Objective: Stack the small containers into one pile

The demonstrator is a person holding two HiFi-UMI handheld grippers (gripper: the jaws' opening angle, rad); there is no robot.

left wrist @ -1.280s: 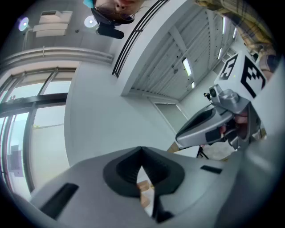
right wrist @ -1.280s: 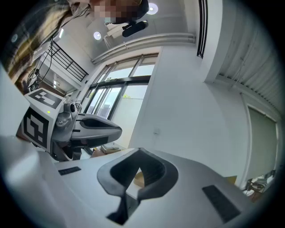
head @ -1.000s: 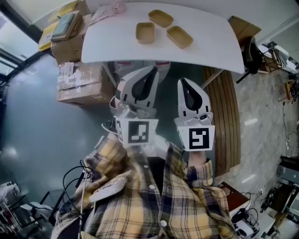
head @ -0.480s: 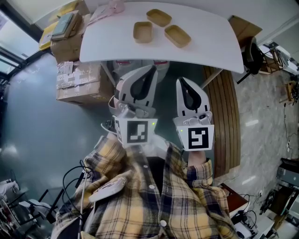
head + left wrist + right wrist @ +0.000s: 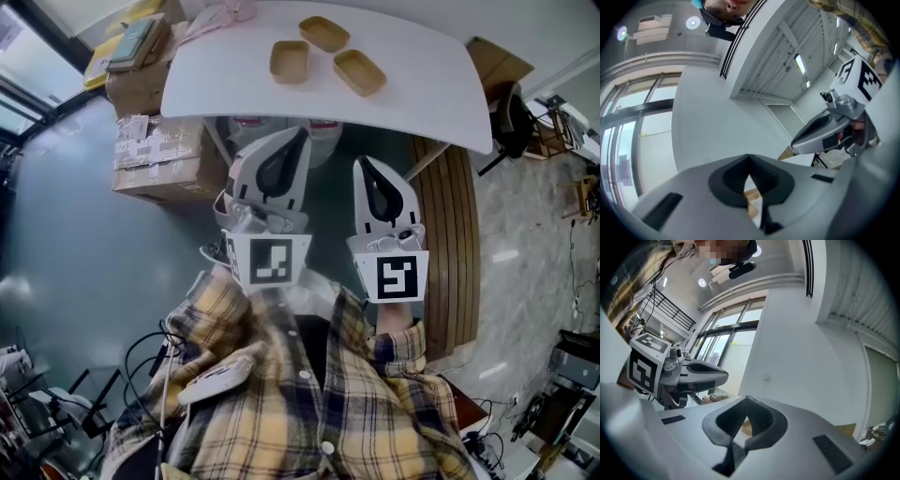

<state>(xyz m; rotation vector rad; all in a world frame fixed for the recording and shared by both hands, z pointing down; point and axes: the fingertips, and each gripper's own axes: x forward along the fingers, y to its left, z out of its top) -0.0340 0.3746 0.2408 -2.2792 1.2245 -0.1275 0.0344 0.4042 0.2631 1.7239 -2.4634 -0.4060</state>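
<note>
Both grippers hang short of the worktop (image 5: 225,94), low in front of the person's chest. The left gripper (image 5: 300,133) and the right gripper (image 5: 362,161) each have their jaws together on nothing. The three small containers lie clustered mid-worktop, well in from the near edge: a squarish container (image 5: 290,61), an oval container (image 5: 324,34) behind it, and a long container (image 5: 360,72) nearer the right edge. The step in hand looks to be the reach. Open the jaws before arriving, pinch one container by its rim wall, and keep the other gripper free to steady the pile's base.
</note>
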